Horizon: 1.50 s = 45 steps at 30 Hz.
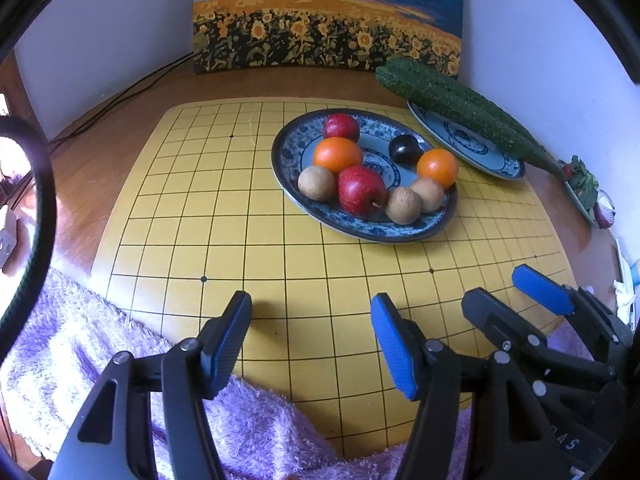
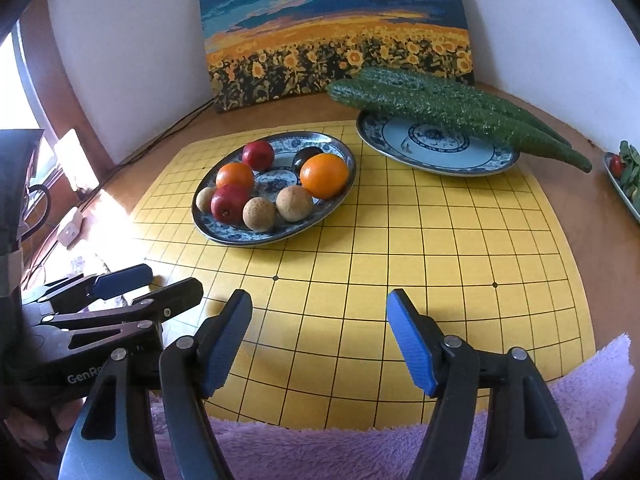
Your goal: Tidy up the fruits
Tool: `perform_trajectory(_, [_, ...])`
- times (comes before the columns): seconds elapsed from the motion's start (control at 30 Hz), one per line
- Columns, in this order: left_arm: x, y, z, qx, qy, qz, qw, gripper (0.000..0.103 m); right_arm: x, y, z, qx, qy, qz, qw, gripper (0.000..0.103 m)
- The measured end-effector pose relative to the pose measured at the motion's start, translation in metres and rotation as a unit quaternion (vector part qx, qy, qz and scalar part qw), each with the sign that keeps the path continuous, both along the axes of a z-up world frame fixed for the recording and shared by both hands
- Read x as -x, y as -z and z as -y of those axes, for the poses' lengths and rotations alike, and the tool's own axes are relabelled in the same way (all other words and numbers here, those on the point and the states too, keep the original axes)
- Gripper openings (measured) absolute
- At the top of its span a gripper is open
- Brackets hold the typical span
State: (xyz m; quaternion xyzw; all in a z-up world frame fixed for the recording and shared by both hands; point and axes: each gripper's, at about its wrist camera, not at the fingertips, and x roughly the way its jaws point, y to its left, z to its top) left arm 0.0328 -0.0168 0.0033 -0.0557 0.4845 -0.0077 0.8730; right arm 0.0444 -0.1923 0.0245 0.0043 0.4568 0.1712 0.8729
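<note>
We see a yellow grid-lined board (image 2: 400,248) lying on a wooden desk (image 1: 120,128), with a fluffy lilac towel (image 1: 80,344) along its near edge. On the board sits our landmark, an oval blue-and-white patterned plate (image 2: 224,236) holding the fruit: two red apples (image 1: 362,191), two oranges (image 1: 337,155), three round brown fruits (image 1: 316,183) and one dark plum (image 1: 404,149), all packed close, several touching. Just beyond and to the right of that plate, a second blue-and-white plate (image 2: 440,160) carries only two long bumpy green cucumbers (image 2: 440,108), which overhang its rim. A sunflower painting (image 2: 336,32) leans against the wall behind both plates.

Our left claw (image 1: 310,340) and right claw (image 2: 318,340) both hover over the board's near edge, well short of the fruit plate, released and gripping nothing.

We judge the risk ahead: the fruit is round and crowded, so a claw nudging one piece could roll its neighbours off the shallow rim. Squeezing off-centre could make smooth fruit squirt out.
</note>
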Motion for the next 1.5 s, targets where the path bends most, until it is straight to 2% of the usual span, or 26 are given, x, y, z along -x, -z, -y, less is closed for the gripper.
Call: perform_trajectory(1.5, [-0.0021,-0.0004,0.0022,-0.008,0.002,0.003,1.0000,0.065,-0.0011,0.0003,0.0022,-0.002,0.003,-0.002,1.000,0.072])
